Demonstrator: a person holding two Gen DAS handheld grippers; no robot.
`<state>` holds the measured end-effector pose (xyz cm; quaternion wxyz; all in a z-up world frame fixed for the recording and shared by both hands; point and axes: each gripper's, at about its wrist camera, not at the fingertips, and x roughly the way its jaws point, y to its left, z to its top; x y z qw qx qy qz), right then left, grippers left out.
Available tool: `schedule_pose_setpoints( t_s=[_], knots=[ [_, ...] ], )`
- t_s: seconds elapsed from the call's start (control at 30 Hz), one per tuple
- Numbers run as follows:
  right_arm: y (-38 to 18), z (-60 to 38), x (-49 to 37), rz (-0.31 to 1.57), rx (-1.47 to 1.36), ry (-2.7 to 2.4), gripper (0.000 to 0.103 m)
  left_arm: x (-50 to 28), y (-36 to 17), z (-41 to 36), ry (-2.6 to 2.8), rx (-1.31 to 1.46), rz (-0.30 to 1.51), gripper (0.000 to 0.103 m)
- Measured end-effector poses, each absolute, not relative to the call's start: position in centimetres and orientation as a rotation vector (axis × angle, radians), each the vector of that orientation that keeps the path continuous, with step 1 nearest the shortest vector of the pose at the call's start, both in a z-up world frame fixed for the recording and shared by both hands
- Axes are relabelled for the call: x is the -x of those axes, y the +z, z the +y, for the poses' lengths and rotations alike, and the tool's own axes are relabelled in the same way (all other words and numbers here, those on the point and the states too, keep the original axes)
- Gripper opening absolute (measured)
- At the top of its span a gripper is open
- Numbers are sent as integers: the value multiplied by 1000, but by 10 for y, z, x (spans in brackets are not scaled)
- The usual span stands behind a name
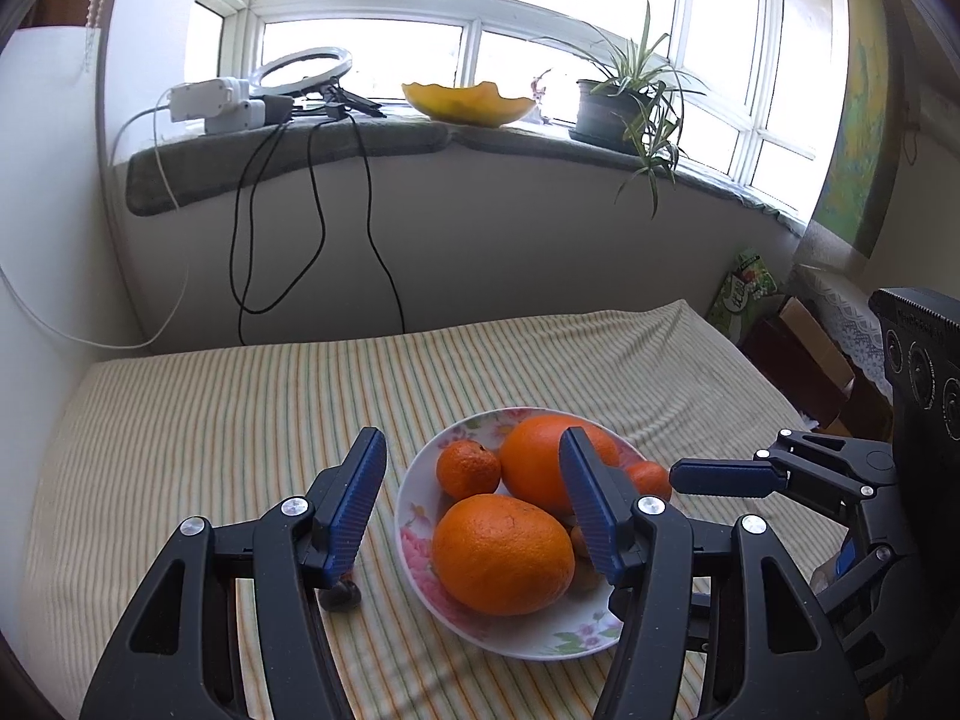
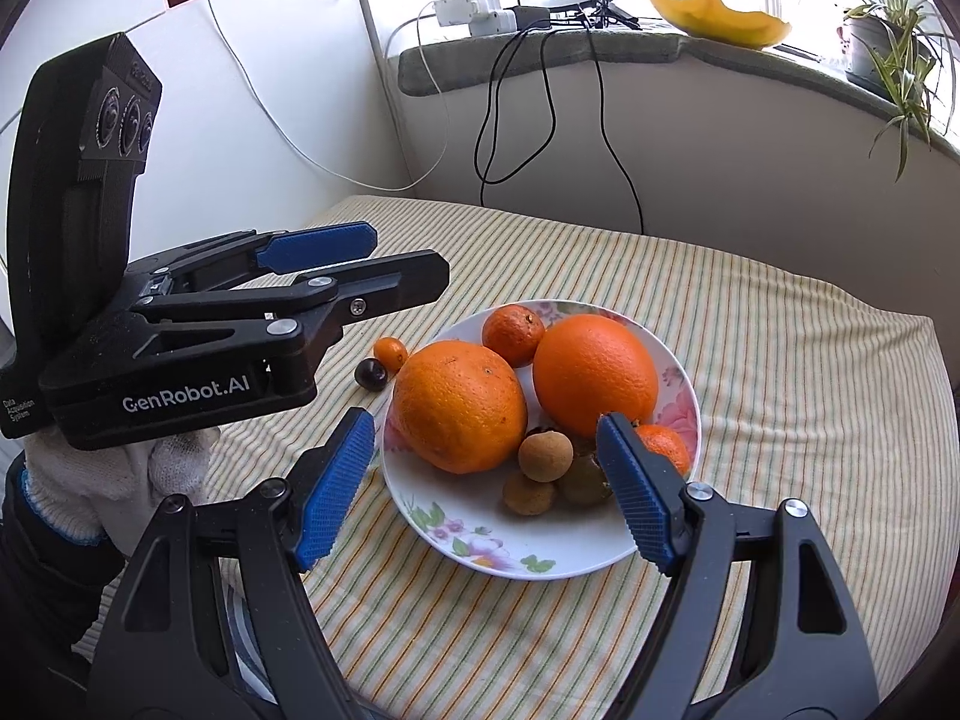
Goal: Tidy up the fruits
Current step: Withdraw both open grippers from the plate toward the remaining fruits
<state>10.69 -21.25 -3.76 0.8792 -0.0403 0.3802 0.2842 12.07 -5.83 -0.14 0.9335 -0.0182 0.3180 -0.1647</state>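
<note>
Both claws spread wide, nothing pinched. Left gripper (image 1: 474,501) hovers over the near-left edge of the white floral-print ceramic plate (image 2: 474,531), blue ribbed pads (image 1: 351,507) apart; in the right wrist view it (image 2: 384,261) shows side-on, left of the plate, held by a white knit-gloved hand (image 2: 120,468). Right gripper (image 2: 486,483) hangs above the plate's near rim, empty; its tip (image 1: 726,476) enters the left wrist view from the right. The plate sits on a yellow-and-green striped cloth-covered table (image 2: 780,360) and holds two large oranges, one front-left (image 2: 459,408) and one back-right (image 2: 594,375), touching or nearly so (hard to tell). A small tangerine (image 2: 513,333) lies behind them, a second tangerine (image 2: 663,444) at the right rim, partly hidden by the right finger. Three small brown round fruits (image 2: 543,456) cluster at the front of the plate. Off the plate, just left of it on the cloth: a tiny orange kumquat-like fruit (image 2: 390,353) and a dark cherry-like fruit (image 2: 370,373), side by side.
</note>
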Motion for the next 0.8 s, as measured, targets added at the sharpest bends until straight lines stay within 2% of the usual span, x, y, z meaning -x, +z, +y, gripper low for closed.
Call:
schedule_pose_setpoints(
  t_s=[0.8],
  knots=[
    [-14, -195, -135, 779, 93, 677, 79, -95, -22, 30, -185, 131, 666, 59]
  ],
)
